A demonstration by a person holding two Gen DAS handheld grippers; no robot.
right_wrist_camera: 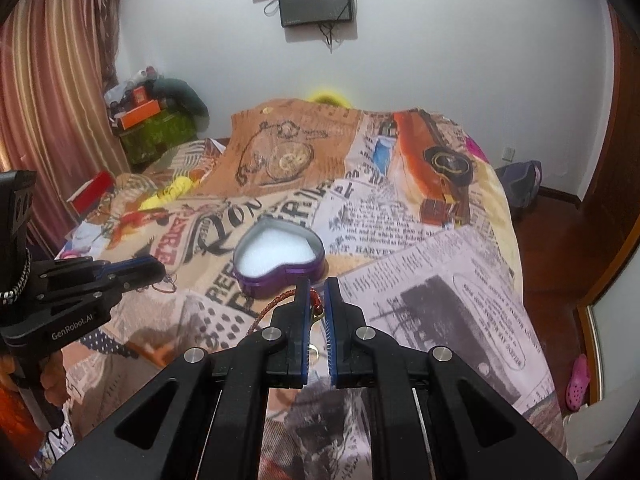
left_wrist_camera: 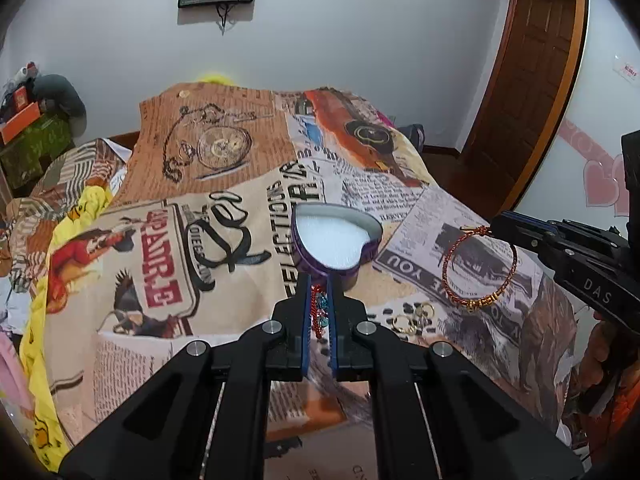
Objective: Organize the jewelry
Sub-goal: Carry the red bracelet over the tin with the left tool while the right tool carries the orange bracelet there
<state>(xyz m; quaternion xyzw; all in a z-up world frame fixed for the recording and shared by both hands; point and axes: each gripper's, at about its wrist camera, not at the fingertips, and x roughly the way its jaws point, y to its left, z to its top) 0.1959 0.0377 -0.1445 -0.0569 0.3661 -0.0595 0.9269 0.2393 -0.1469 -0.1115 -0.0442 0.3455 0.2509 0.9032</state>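
Left gripper (left_wrist_camera: 320, 308) fingers pinch a red beaded piece with teal stones (left_wrist_camera: 319, 310), held just short of the purple heart-shaped tin (left_wrist_camera: 334, 240) on the bed (left_wrist_camera: 240, 184). The tin sits at 12 o'clock from both grippers, lid off, white foam pad inside.

Right gripper (right_wrist_camera: 318, 304) fingers are closed down on the clasp end of the red-and-gold cord bracelet (left_wrist_camera: 478, 264); the loop lies on the bedspread at 3 o'clock of the tin, not obviously lifted yet.

Risks, as I judge it: the beaded piece is thin and sits deep between the pads, so it may cling or snag on release and miss the foam. The soft quilt gives under load, so bumping the tin rim could tip or slide it. The bracelet is held only at one end and could swing or slip out when lifted. Both grippers head for the same tin and could collide.

Nearby: small gold hoop earrings (left_wrist_camera: 412, 318) lie loose at 5 o'clock of the tin, just beside the bracelet, easy to drag. Yellow cloth (left_wrist_camera: 36, 320) at 9 o'clock, well apart. Nothing blocks the tin.
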